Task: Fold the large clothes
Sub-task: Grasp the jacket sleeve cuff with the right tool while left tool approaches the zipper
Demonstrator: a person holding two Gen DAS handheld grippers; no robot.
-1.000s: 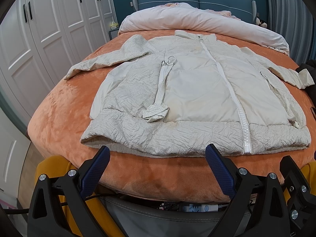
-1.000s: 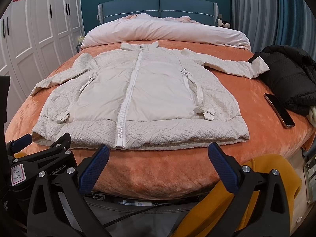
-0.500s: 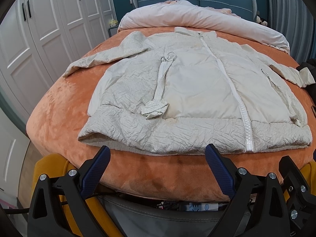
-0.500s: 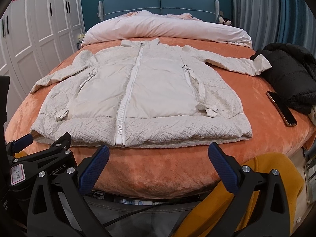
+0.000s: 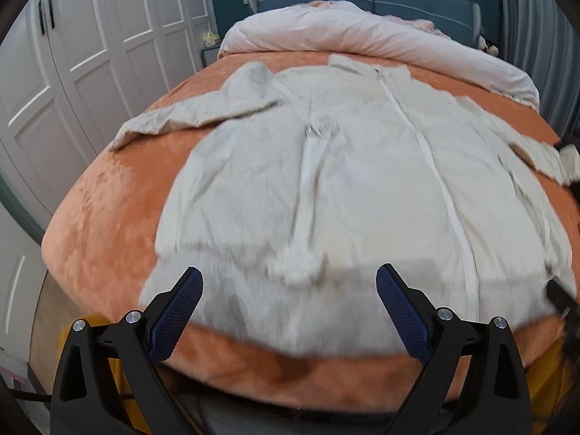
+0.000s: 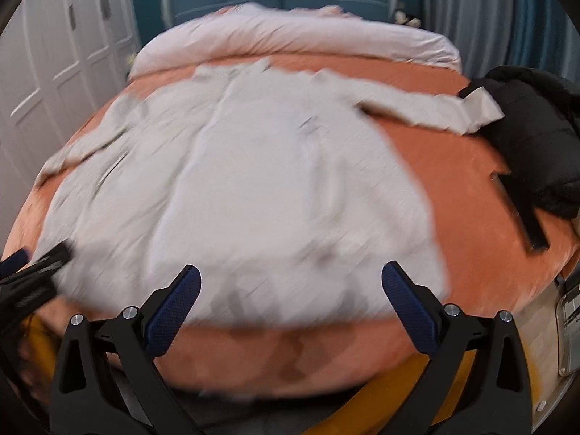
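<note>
A large cream zip-up jacket (image 5: 362, 195) lies spread flat, front up, on the orange bed cover (image 5: 108, 195), sleeves out to both sides. Both views are motion-blurred. My left gripper (image 5: 290, 308) stands open over the jacket's hem on its left half, nothing between its blue pads. In the right wrist view the same jacket (image 6: 253, 188) fills the middle, and my right gripper (image 6: 290, 304) is open above the hem's right half, holding nothing. The left gripper (image 6: 25, 275) shows as a dark blur at that view's left edge.
A black jacket (image 6: 536, 134) is heaped on the bed's right side, touching the cream sleeve end, with a dark phone (image 6: 522, 210) beside it. A pink duvet (image 5: 362, 36) lies rolled at the headboard. White wardrobe doors (image 5: 72, 65) stand close on the left.
Both grippers have moved forward and up from below the bed's edge to over the jacket's hem. Jaws stay wide open. The jacket has not shifted.
</note>
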